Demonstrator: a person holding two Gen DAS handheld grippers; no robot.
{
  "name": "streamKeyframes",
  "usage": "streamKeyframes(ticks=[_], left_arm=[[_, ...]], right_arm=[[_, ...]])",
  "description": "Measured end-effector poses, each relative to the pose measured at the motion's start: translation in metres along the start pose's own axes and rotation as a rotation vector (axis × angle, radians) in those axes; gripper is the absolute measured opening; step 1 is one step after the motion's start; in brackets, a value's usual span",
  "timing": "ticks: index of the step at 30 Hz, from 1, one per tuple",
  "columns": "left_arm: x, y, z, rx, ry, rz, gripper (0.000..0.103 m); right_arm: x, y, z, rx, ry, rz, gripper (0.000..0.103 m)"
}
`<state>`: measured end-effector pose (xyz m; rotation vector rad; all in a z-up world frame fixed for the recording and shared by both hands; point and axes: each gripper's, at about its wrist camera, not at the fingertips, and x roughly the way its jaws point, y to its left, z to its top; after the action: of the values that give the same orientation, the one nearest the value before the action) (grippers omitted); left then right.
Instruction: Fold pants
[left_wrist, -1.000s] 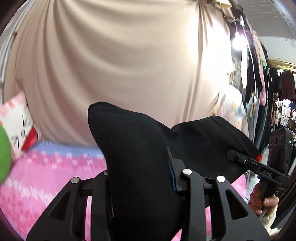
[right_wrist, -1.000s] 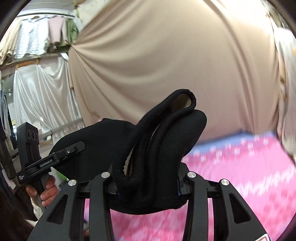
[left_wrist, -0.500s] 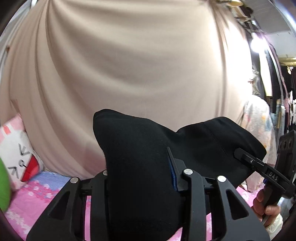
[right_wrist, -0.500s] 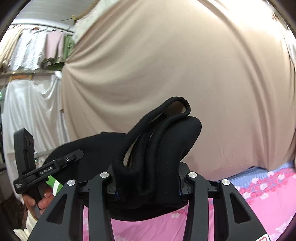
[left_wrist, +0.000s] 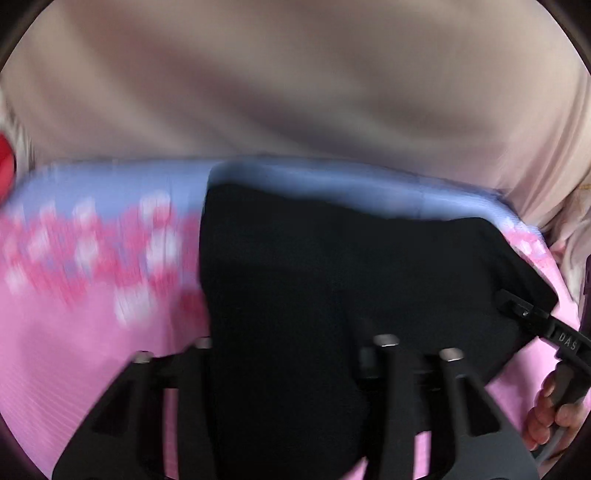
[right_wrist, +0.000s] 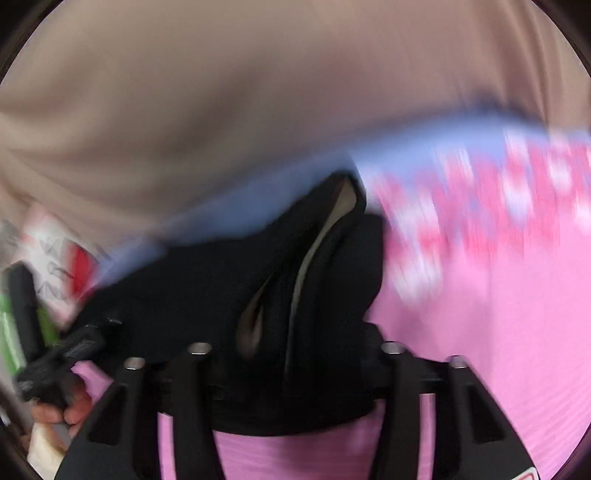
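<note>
The black pants (left_wrist: 332, 266) hang bunched between both grippers, low over the pink flowered bed cover (left_wrist: 92, 350). In the left wrist view, my left gripper (left_wrist: 291, 343) has one end of the pants filling the gap between its fingers while its jaws are opening. The right gripper's finger (left_wrist: 535, 321) shows at the far right, with a hand (left_wrist: 554, 413) on its handle. In the right wrist view, my right gripper (right_wrist: 295, 350) has the folded waistband end of the pants (right_wrist: 207, 280) between its opening jaws. The picture is blurred by motion.
A beige curtain (left_wrist: 295, 92) hangs behind the bed. The cover's blue border (left_wrist: 351, 181) runs along the far edge. A white and red pillow (right_wrist: 55, 251) and something green (right_wrist: 7, 332) lie at the left end. Pink cover (right_wrist: 480, 314) spreads to the right.
Both grippers have swung down and forward with the pants, from facing the curtain to close over the bed cover. Their fingers stand slightly wider apart than before.
</note>
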<state>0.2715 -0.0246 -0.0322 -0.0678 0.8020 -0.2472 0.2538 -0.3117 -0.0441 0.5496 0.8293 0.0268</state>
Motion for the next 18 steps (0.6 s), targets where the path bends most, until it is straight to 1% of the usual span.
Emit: streamKeyframes(ticks=[1,2,3,4,5,6,7,8,9,10,11,12,13,14,15,16,17,18], left_arm=[[-0.012,0.013,0.002,-0.064,-0.022,-0.041,0.061],[-0.022,0.024,0.004,-0.106,-0.017,-0.035,0.066],[-0.028,0.031,0.005,-0.126,-0.005,-0.022,0.072],[-0.041,0.04,0.006,-0.141,-0.006,-0.007,0.072],[-0.052,0.047,0.006,-0.147,-0.015,0.032,0.072],[-0.065,0.051,0.006,-0.143,-0.031,0.095,0.07],[-0.074,0.052,0.011,-0.132,-0.046,0.134,0.07],[-0.083,0.048,0.012,-0.115,-0.062,0.156,0.07],[-0.088,0.044,0.013,-0.097,-0.073,0.158,0.07],[-0.093,0.031,0.012,-0.067,-0.08,0.158,0.07],[-0.094,0.016,0.01,-0.03,-0.082,0.16,0.07],[-0.092,0.001,0.009,0.01,-0.084,0.155,0.07],[-0.09,-0.005,0.008,0.036,-0.084,0.152,0.07],[-0.085,-0.017,0.003,0.081,-0.079,0.155,0.07],[-0.078,-0.025,0.001,0.108,-0.071,0.169,0.072],[-0.066,-0.028,-0.008,0.149,-0.05,0.221,0.072],[-0.054,-0.025,-0.008,0.157,-0.028,0.255,0.072],[-0.039,-0.012,-0.015,0.138,0.02,0.271,0.072]], right_arm=[[-0.009,-0.005,0.004,0.032,0.003,0.032,0.058],[-0.017,-0.008,0.006,0.035,0.002,0.009,0.063],[-0.029,-0.012,0.007,0.032,-0.023,-0.041,0.064],[-0.044,-0.016,0.007,0.034,-0.068,-0.086,0.064],[-0.064,-0.019,0.005,0.042,-0.141,-0.129,0.059],[-0.078,-0.016,0.005,0.026,-0.191,-0.153,0.039],[-0.092,-0.003,0.006,-0.027,-0.219,-0.153,0.029],[-0.096,0.007,0.007,-0.06,-0.226,-0.124,0.013],[-0.099,0.021,0.006,-0.09,-0.231,-0.086,0.007],[-0.098,0.035,0.004,-0.125,-0.223,-0.045,0.006],[-0.089,0.053,0.001,-0.179,-0.193,-0.007,0.003],[-0.078,0.064,-0.003,-0.226,-0.171,-0.015,0.003],[-0.066,0.07,-0.007,-0.271,-0.157,-0.068,0.003],[-0.041,0.068,-0.013,-0.323,-0.124,-0.206,0.003],[-0.027,0.062,-0.015,-0.329,-0.097,-0.278,0.0],[-0.013,0.043,-0.02,-0.306,-0.065,-0.296,0.0],[-0.016,0.035,-0.02,-0.289,-0.093,-0.262,0.0],[-0.022,0.032,-0.019,-0.274,-0.079,-0.242,0.0]])
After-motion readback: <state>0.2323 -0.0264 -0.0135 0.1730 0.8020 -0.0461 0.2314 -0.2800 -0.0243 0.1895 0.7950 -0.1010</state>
